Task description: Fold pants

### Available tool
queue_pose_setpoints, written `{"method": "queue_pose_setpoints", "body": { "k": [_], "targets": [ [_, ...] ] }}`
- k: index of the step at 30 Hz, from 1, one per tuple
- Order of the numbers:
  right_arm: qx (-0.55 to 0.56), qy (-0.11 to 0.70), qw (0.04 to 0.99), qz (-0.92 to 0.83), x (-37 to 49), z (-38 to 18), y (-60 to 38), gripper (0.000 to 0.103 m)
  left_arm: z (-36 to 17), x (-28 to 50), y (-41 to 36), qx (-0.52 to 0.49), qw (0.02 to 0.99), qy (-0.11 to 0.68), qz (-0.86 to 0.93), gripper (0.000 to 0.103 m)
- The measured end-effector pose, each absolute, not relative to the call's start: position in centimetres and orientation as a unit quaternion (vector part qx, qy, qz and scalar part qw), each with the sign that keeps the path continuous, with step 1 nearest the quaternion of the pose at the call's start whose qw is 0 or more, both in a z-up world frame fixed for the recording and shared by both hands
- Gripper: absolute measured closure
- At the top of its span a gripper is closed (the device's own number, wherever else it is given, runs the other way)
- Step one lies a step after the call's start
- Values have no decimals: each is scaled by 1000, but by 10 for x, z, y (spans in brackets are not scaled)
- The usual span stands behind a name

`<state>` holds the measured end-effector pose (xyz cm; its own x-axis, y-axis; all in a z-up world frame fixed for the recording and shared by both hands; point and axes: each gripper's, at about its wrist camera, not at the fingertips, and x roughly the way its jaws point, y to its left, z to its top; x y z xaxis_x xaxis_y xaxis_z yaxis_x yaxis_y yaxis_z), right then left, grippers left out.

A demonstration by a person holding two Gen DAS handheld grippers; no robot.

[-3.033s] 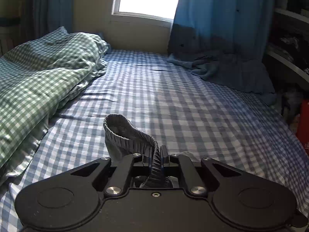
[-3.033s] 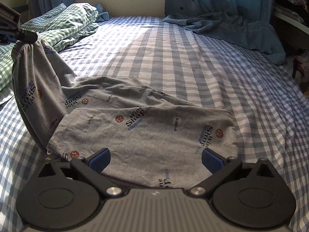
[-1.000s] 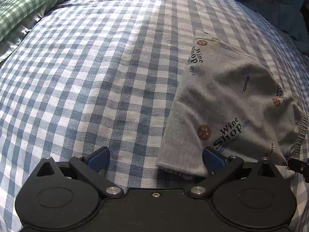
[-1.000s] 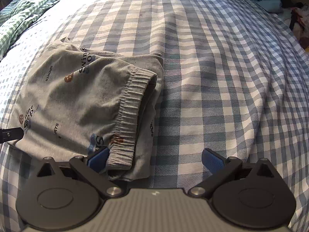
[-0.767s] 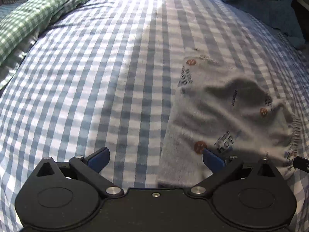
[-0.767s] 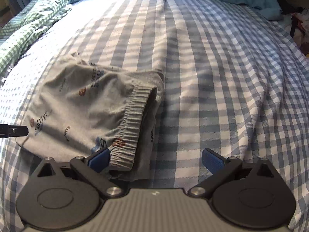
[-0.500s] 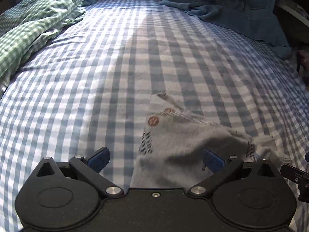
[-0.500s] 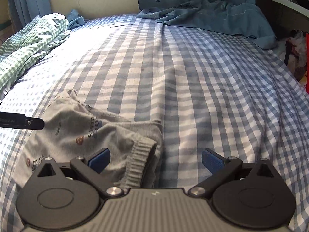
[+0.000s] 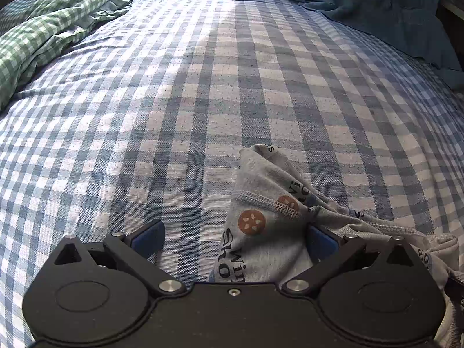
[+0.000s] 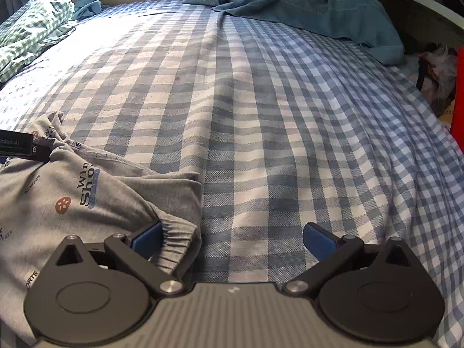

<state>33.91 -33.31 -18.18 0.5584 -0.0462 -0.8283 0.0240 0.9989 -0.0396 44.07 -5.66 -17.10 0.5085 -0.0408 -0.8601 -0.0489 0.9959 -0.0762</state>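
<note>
Grey printed pants (image 10: pixel 72 197) lie folded in a small bundle on the blue checked bed sheet (image 10: pixel 261 116). In the right wrist view they fill the lower left, and their gathered waistband (image 10: pixel 177 240) touches the left pad of my right gripper (image 10: pixel 232 237), which stands open over bare sheet. A black part of the left gripper (image 10: pixel 17 145) rests on the bundle's far left edge. In the left wrist view the pants (image 9: pixel 261 232) bunch up at lower right. My left gripper (image 9: pixel 235 236) is open, with a hemmed fold of cloth lying against its right pad (image 9: pixel 322 240).
A green checked duvet (image 9: pixel 43 29) is heaped at the far left. A blue curtain and blanket (image 9: pixel 377 14) drape onto the bed's far right. Past the bed's right edge stand a red object (image 10: pixel 459 101) and dark shelves (image 10: pixel 420 5).
The left gripper, shut on the waistband 3 s ago, has let go and is open. Both cameras have tilted from looking down to looking along the bed, bringing the folded pants closer.
</note>
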Motion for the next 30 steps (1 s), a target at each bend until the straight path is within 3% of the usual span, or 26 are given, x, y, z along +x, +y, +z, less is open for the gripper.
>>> {"method": "queue_pose_setpoints", "body": {
  "k": [16, 30],
  "targets": [
    [86, 530, 843, -37, 329, -140, -343, 0, -126, 375, -41, -74, 859, 507, -1, 1],
    [45, 584, 811, -7, 285, -157, -315, 0, -151, 302, -35, -62, 813, 579, 17, 1]
  ]
}}
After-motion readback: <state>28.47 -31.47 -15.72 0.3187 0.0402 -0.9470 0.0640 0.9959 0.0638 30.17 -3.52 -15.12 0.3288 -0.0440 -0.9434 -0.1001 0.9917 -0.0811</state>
